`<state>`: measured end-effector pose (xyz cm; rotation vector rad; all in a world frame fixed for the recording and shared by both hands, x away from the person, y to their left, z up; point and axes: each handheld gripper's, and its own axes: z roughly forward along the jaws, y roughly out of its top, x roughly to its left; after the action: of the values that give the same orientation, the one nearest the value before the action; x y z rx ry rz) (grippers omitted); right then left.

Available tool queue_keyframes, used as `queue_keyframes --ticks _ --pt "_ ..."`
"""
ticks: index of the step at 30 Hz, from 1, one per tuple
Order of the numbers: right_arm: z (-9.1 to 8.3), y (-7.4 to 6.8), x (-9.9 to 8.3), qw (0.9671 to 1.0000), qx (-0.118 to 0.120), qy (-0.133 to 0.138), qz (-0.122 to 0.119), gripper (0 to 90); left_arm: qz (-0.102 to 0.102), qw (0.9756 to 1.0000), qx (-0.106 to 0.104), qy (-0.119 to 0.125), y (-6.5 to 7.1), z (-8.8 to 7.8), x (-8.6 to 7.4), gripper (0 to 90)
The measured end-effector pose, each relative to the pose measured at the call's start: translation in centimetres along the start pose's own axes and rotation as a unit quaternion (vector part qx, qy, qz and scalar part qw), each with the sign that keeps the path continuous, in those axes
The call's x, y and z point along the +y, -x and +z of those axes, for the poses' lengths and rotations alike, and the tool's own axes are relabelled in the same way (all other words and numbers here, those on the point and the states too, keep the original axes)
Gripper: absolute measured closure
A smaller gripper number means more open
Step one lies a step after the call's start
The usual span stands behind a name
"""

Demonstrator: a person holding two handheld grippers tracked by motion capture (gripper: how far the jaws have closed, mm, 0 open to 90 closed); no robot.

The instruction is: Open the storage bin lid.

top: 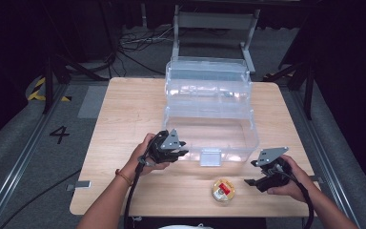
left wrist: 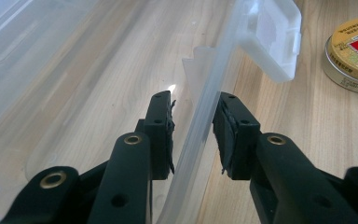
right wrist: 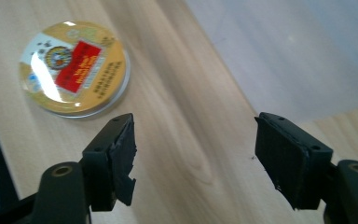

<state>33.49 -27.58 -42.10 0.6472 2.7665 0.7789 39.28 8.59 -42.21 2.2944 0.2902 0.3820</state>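
A clear plastic box (top: 228, 140) stands open on the wooden table (top: 124, 119), its lid (top: 207, 78) raised at the back. My left gripper (top: 185, 153) is at the box's front left, and its jaws straddle the front wall (left wrist: 205, 105). The right pad (left wrist: 230, 135) lies against that wall and a thin gap shows at the left pad (left wrist: 161, 135), so the gripper is open. A round gold tin (top: 223, 190) with a red label lies flat near the table's front edge. Just right of it, my right gripper (top: 250, 172) is open and empty. In the right gripper view the tin (right wrist: 74, 67) lies ahead and to the left of that gripper (right wrist: 196, 154).
The box's white latch (top: 210, 156) hangs from the middle of its front wall, also seen as the latch (left wrist: 275, 42) with the tin (left wrist: 354, 51) beyond it. A grey metal frame (top: 214, 28) stands behind the table. Bare wood lies left of the box.
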Motion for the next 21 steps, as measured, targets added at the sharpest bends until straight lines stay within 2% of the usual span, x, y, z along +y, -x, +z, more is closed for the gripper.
queue_keyframes --ticks 1,2,6,10,21 --pt "0.0 0.0 0.0 1.0 0.0 0.0 0.0 28.6 0.0 1.0 0.0 0.0 0.0 0.0 0.0 68.2" --pt "0.4 -0.6 0.3 0.9999 0.011 -0.007 -0.007 27.7 -0.001 1.0 0.0 0.0 0.0 0.0 0.0 68.2" --pt "1.3 -1.8 0.7 0.9992 0.027 -0.02 -0.023 26.2 -0.002 1.0 0.0 0.001 0.0 0.0 0.0 68.2" --pt "2.2 -3.0 1.1 0.997 0.055 -0.039 -0.038 22.7 -0.002 1.0 -0.001 0.0 0.0 0.0 0.0 68.1" --pt "3.7 -4.5 2.6 0.9934 0.074 -0.057 -0.065 21.3 -0.001 1.0 0.0 -0.001 0.0 0.0 0.0 67.9"
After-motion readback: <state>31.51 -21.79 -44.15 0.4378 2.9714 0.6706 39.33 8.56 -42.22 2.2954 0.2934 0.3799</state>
